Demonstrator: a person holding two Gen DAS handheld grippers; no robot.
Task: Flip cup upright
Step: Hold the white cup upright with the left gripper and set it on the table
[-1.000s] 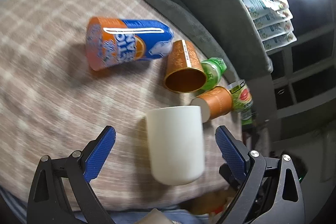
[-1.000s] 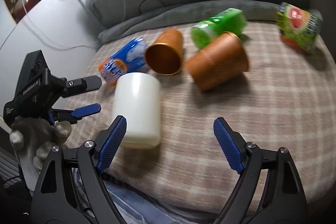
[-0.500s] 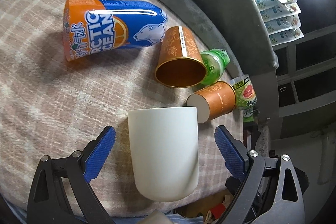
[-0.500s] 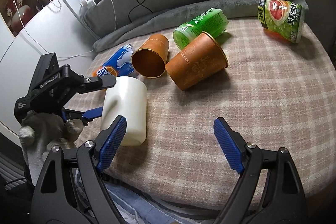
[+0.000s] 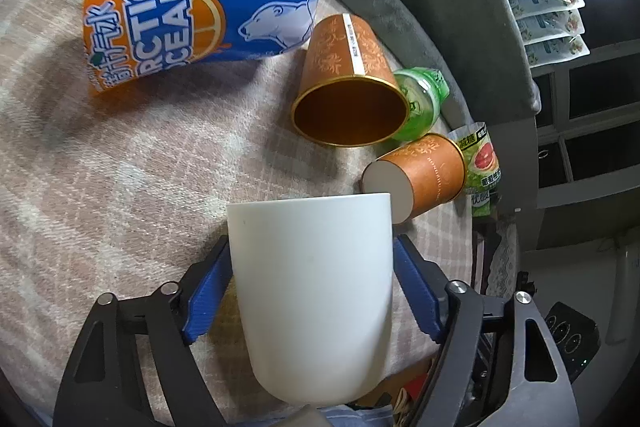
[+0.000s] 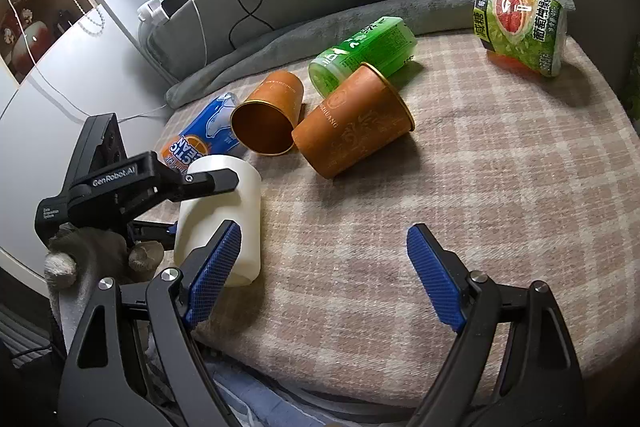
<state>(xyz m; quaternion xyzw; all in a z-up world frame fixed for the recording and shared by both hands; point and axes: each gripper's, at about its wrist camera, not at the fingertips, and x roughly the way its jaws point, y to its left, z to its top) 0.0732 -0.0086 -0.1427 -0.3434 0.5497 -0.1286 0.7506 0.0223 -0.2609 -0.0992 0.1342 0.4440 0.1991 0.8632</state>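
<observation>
The left gripper (image 5: 312, 291) is clamping the white cup (image 5: 314, 291) at lower centre, gripping its sides for turning; the right gripper (image 6: 320, 277) is waiting wide open.

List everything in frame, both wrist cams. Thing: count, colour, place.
white cup: 1, white, on its side at the near edge of the bed, between the left gripper's pads
orange paper cups: 2, orange with gold rims, on their sides mid-bed, second one with its mouth toward the cameras
Arctic Ocean can: 1, blue and orange, lying beyond the white cup
green can: 1, green, lying behind the paper cups
grapefruit drink can: 1, green with a grapefruit picture, far corner
plaid blanket: 1, beige check, under everything
left gripper: 1, black with blue pads, closed on the white cup
right gripper: 1, black with blue pads, open, holding nothing
</observation>
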